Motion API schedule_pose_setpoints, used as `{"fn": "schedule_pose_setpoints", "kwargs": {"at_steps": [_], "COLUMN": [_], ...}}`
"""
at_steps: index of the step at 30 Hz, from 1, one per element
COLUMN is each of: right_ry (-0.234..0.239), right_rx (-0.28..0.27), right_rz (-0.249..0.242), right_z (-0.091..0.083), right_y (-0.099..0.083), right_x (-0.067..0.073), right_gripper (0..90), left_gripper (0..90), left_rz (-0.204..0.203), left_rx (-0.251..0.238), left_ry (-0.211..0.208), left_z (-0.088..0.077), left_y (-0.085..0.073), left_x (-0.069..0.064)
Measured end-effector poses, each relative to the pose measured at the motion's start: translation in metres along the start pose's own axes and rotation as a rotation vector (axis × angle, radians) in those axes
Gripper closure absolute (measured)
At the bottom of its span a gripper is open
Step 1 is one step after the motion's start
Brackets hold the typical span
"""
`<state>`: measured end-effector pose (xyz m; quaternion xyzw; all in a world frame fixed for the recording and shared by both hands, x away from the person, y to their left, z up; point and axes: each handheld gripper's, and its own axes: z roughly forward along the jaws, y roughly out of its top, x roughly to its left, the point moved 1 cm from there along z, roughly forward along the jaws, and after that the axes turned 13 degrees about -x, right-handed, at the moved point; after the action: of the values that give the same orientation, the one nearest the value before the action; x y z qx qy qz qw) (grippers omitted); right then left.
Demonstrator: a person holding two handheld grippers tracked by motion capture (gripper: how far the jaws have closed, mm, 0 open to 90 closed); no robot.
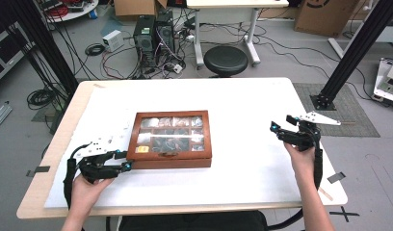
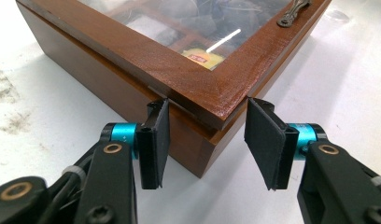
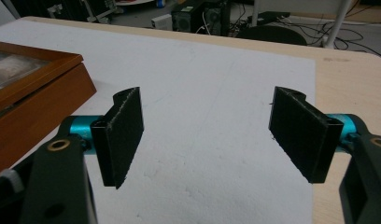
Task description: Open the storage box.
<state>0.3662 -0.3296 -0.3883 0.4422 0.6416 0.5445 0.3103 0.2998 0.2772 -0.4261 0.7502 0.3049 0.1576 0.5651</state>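
A: Start with the big picture: what's on the table [image 1: 262, 101]?

B: A white sheet covers most of it, and a wooden box [image 1: 169, 140] with a glass-paned lid lies a little left of centre, lid down. Through the panes you can see packets sorted into compartments, one of them a yellow packet [image 2: 203, 57]

A: And the hands?

B: The left gripper [image 1: 122, 160] is at the box's near left corner. In the left gripper view its jaws straddle that corner [image 2: 212, 119], one pad on each side face, closed about as far as the wood allows. I'd judge it's clamping the corner to pin the box so it won't slide when the lid is lifted

A: The other one?

B: The right gripper [image 1: 280, 127] hangs over bare sheet, well apart from the box on its right side. Its jaws stand wide with nothing between them. It looks to be waiting while the left one braces the box

A: Where would it go?

B: Probably the small metal handle [image 2: 293, 11] on the lid's front edge, the smallest thing here that matters
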Motion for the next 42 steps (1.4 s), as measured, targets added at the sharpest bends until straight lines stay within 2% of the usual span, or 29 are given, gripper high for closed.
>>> {"fn": "schedule_pose_setpoints", "kwargs": {"at_steps": [7,9,16,21,27,32,42], "right_ry": [0.002,0.001,-0.003,-0.004,-0.001,-0.004,-0.007], "right_rx": [-0.004,-0.002,-0.004,-0.005,-0.003,-0.006,-0.011], "right_rz": [-0.006,-0.007,-0.011,-0.008,-0.009,-0.01,-0.007], "right_z": [0.001,0.001,0.0,0.0,0.0,0.0,-0.001], "right_y": [0.0,0.0,0.0,0.0,0.0,0.0,0.001], "right_x": [0.0,0.0,0.0,0.0,0.0,0.0,-0.001], "right_gripper": [26.9,26.9,26.9,26.9,26.9,26.9,26.9], "left_gripper": [50.4,51.2,52.5,52.4,51.1,47.9,46.5], "left_rz": [0.011,0.029,0.038,0.011,-0.021,-0.005,0.028], "left_rx": [-0.022,-0.032,-0.048,-0.076,-0.085,-0.094,-0.111], "left_ry": [0.002,0.015,0.037,0.082,0.106,0.148,0.167], "left_z": [-0.001,-0.002,0.0,-0.001,-0.001,-0.001,-0.001], "left_y": [0.003,0.005,0.012,0.019,0.025,0.03,0.042], "left_x": [-0.001,-0.002,-0.005,-0.007,-0.008,-0.01,-0.013]}}
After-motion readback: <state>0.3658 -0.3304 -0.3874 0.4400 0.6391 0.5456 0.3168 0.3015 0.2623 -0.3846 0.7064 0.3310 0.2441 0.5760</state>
